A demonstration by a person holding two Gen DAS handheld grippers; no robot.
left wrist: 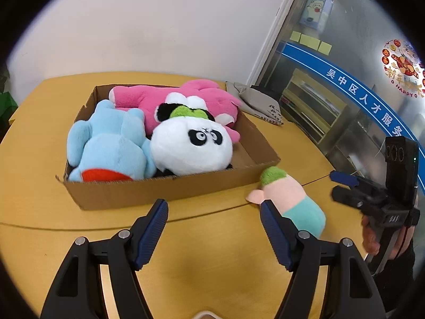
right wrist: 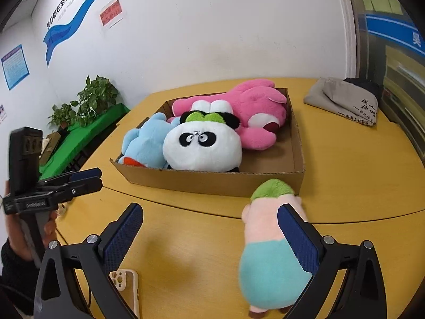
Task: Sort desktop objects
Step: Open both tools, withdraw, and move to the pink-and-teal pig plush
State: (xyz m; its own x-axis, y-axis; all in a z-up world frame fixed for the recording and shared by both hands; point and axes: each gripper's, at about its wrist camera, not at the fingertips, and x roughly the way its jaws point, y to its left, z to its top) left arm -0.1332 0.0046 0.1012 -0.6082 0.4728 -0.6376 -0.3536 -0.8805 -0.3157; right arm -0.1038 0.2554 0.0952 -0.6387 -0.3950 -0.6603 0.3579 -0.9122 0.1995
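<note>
The left gripper [left wrist: 213, 228] stood with its fingers apart and nothing between them, above bare yellow table [left wrist: 39, 186] in the lower middle of its view. The right gripper [right wrist: 209, 235] was spread wide and released; its right finger [right wrist: 300, 239] overlapped the green-haired plush doll [right wrist: 268, 239], which lay on the table just outside the near right corner of the cardboard box [right wrist: 212, 182]. Whether they touched, I cannot tell. Inside the box lay a panda plush [right wrist: 203, 147], a blue plush [right wrist: 144, 143] and a pink plush [right wrist: 255, 109]. The lower right part of the box was free.
</note>
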